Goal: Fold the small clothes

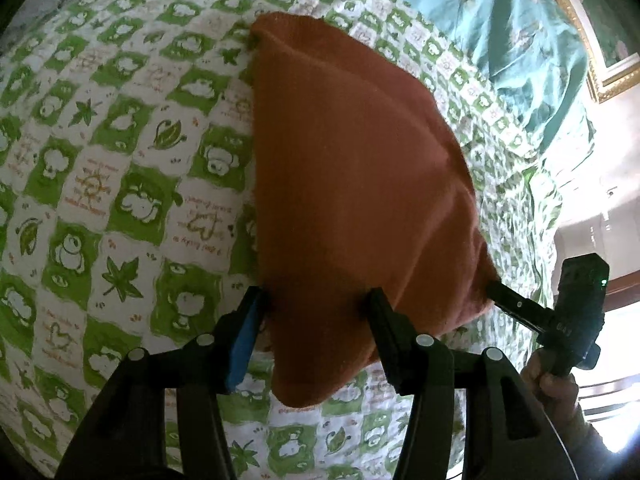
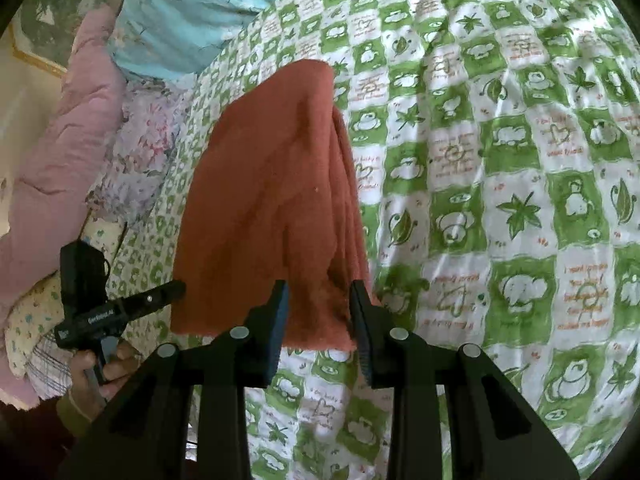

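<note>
An orange-red knit garment (image 1: 352, 184) hangs folded over a green-and-white checked bedspread (image 1: 120, 184). My left gripper (image 1: 316, 300) has its jaws apart around the garment's near left corner. The cloth lies between the fingers. My right gripper (image 2: 320, 292) also has its jaws apart, with the garment's (image 2: 272, 200) near right corner between the blue pads. The right gripper also shows in the left wrist view (image 1: 496, 290), at the garment's right corner. The left gripper shows in the right wrist view (image 2: 176, 286), touching the garment's left edge. The garment's far end rests on the bed.
A turquoise floral quilt (image 1: 500, 32) lies at the head of the bed. A pink quilt (image 2: 60, 152) and a floral pillow (image 2: 140, 140) lie at the bed's side. A gold picture frame (image 1: 592, 52) hangs on the wall. The person's hands (image 2: 96, 364) hold the gripper handles.
</note>
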Demonstrator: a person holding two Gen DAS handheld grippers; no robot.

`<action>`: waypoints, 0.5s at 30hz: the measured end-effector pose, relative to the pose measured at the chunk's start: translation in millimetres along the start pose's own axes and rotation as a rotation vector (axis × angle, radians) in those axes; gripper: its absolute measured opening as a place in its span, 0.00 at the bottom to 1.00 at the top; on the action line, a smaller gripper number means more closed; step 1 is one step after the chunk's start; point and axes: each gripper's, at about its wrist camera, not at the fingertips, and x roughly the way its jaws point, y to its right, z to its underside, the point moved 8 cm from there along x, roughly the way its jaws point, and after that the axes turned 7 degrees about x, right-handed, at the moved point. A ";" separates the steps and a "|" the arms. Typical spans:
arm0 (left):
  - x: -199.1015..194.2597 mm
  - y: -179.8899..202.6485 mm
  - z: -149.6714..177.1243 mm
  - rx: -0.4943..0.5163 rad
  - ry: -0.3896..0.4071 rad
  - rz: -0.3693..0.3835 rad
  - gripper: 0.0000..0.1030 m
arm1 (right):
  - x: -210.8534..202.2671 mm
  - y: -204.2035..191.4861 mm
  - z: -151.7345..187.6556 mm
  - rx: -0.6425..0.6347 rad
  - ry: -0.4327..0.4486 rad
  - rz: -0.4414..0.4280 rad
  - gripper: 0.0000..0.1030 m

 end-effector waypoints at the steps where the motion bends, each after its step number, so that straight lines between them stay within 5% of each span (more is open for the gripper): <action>1: 1.7 -1.4 1.3 -0.002 -0.005 -0.002 0.50 | 2.2 -2.0 1.0 -0.009 -0.003 -0.005 0.19; 2: 4.5 -3.4 4.3 -0.009 -0.016 -0.002 0.50 | 4.0 -4.0 1.2 -0.013 -0.005 -0.010 0.05; 7: 9.4 -4.6 8.3 0.000 -0.035 0.000 0.39 | -19.5 -24.9 -10.6 -0.053 0.034 -0.091 0.04; 15: 25.9 -9.3 28.1 0.019 -0.061 -0.017 0.35 | 23.4 29.3 9.7 -0.101 -0.082 0.132 0.04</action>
